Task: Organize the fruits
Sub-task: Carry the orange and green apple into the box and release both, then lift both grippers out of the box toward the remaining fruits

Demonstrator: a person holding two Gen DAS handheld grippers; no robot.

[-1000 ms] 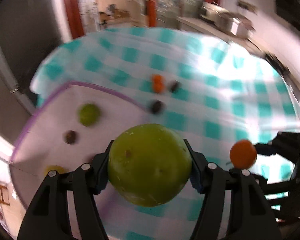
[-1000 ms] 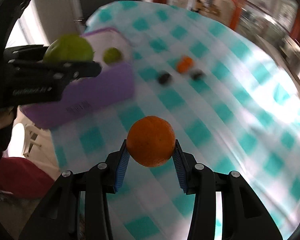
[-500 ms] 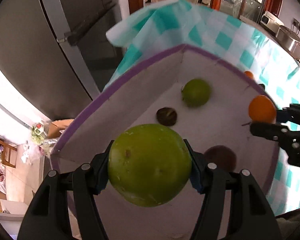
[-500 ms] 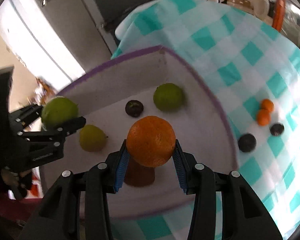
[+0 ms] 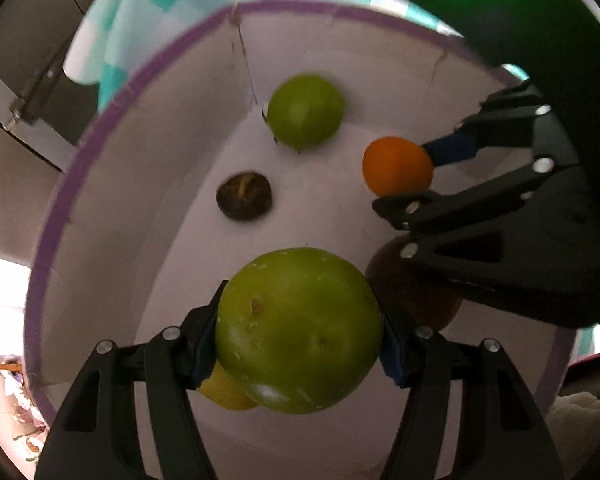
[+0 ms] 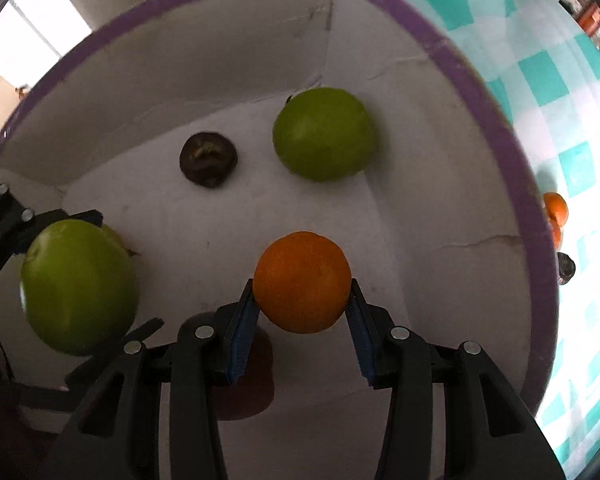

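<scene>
Both grippers hang inside a white box with a purple rim (image 5: 52,216) (image 6: 500,152). My left gripper (image 5: 298,330) is shut on a large green fruit (image 5: 298,330), which shows at the left of the right wrist view as the green fruit (image 6: 78,284). My right gripper (image 6: 302,284) is shut on an orange (image 6: 302,282), seen from the side as the orange (image 5: 396,166). On the box floor lie a second green fruit (image 5: 306,110) (image 6: 324,134), a small dark fruit (image 5: 244,196) (image 6: 208,164), a brown fruit (image 5: 416,292) and a yellow fruit (image 5: 226,392) half hidden under the held one.
The box stands on a teal and white checked tablecloth (image 6: 560,80). Outside its right wall lie small orange fruits (image 6: 556,208) and a dark fruit (image 6: 566,268). A grey cabinet door (image 5: 24,92) stands beyond the table's edge.
Both grippers have sunk deeper into the box with their fruits still held. The two grippers have come closer together, and the fruits on the floor look larger.
</scene>
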